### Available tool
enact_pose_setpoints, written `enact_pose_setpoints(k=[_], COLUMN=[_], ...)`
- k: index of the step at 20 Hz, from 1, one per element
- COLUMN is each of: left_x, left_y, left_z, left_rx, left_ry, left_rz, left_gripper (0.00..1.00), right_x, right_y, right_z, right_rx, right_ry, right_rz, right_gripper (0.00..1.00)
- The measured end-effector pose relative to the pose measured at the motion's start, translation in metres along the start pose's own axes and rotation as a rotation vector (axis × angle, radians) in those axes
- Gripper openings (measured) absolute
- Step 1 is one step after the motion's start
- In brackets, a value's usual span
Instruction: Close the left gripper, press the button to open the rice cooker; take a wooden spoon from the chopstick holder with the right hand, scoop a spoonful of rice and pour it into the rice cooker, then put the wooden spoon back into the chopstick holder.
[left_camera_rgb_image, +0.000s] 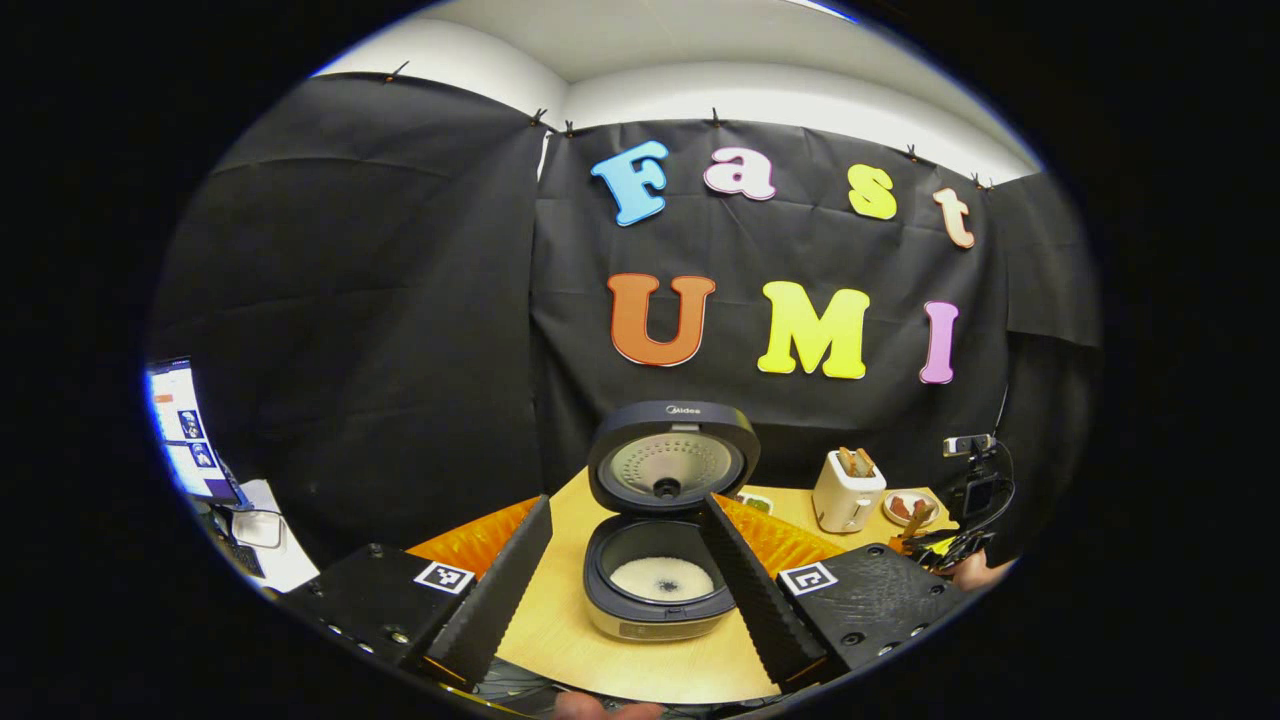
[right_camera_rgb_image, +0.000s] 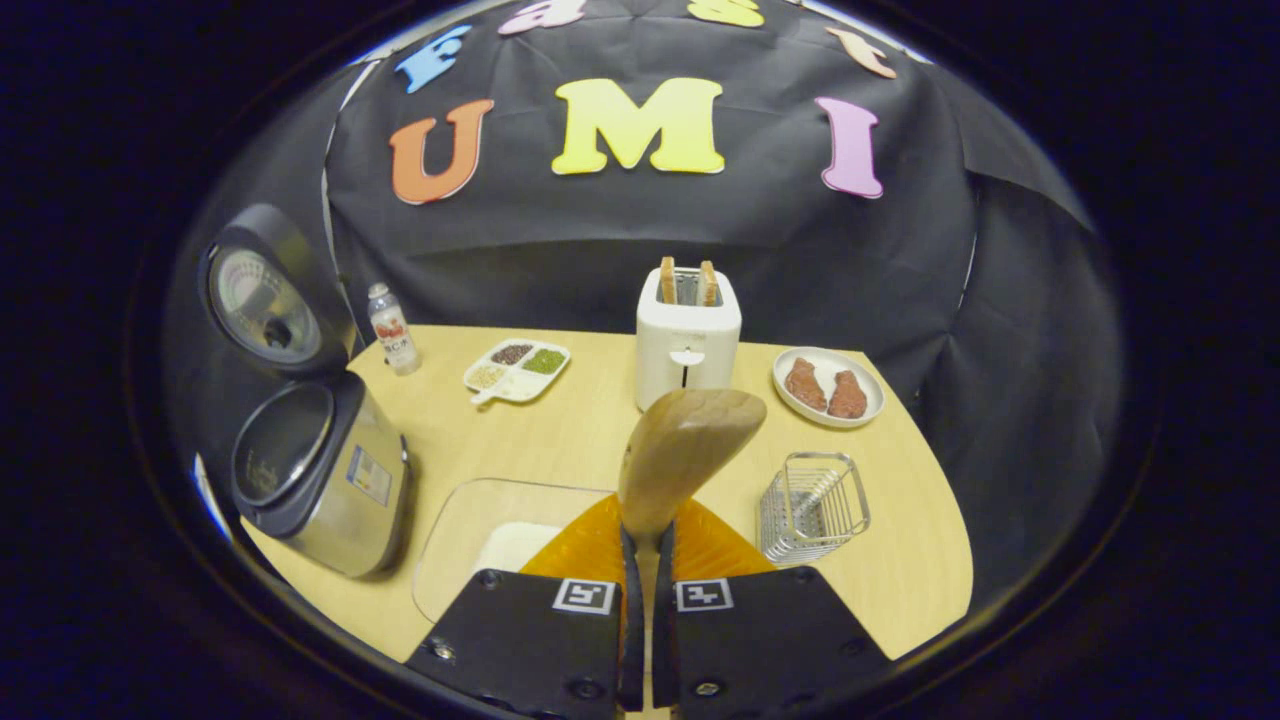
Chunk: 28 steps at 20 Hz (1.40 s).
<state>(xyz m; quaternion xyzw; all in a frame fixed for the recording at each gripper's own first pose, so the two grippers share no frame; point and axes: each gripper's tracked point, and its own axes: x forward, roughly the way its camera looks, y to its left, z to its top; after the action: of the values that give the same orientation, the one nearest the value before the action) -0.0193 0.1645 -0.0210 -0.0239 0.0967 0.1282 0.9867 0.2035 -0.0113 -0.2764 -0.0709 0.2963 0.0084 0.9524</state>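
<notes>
With the rice cooker (left_camera_rgb_image: 660, 520) lid raised, marked "Midea", the left gripper (left_camera_rgb_image: 625, 570) is spread before it; the right gripper (right_camera_rgb_image: 645, 545) pinches the wooden spoon (right_camera_rgb_image: 685, 450) right of it.

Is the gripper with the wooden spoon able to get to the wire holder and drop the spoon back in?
Probably yes. The right gripper is shut on the wooden spoon, and the wire chopstick holder stands just beside it on the table, open-topped and empty, with nothing between them.
</notes>
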Motion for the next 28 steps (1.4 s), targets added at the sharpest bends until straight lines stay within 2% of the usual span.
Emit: enact_pose_setpoints(k=[2, 6, 9, 12, 15, 21, 28], left_x=[-0.002, -0.007, -0.006, -0.007, -0.007, -0.009, -0.007], left_y=[0.005, 0.014, 0.014, 0.012, 0.009, -0.001, -0.026], left_z=[-0.004, -0.004, -0.004, -0.004, -0.003, -0.001, 0.001], left_rx=[-0.002, -0.018, -0.021, -0.021, -0.021, -0.024, -0.021], left_ry=[0.016, 0.030, 0.034, 0.037, 0.035, 0.037, 0.034], left_rz=[0.015, 0.035, 0.042, 0.042, 0.037, 0.028, -0.022], left_gripper=[0.96, 0.96, 0.96, 0.96, 0.96, 0.96, 0.96], right_x=[0.007, 0.011, 0.009, 0.005, 0.005, 0.007, 0.005], right_y=[0.004, 0.036, 0.061, 0.083, 0.094, 0.085, 0.045], right_z=[-0.013, -0.024, -0.027, -0.027, -0.025, -0.027, -0.018], right_rx=[-0.057, -0.029, 0.057, 0.187, 0.333, 0.558, 0.819], right_ry=[0.008, 0.018, 0.046, 0.080, 0.116, 0.169, 0.173], right_rz=[-0.025, 0.030, 0.121, 0.222, 0.290, 0.340, 0.372], right_gripper=[0.09, 0.08, 0.09, 0.09, 0.09, 0.09, 0.08])
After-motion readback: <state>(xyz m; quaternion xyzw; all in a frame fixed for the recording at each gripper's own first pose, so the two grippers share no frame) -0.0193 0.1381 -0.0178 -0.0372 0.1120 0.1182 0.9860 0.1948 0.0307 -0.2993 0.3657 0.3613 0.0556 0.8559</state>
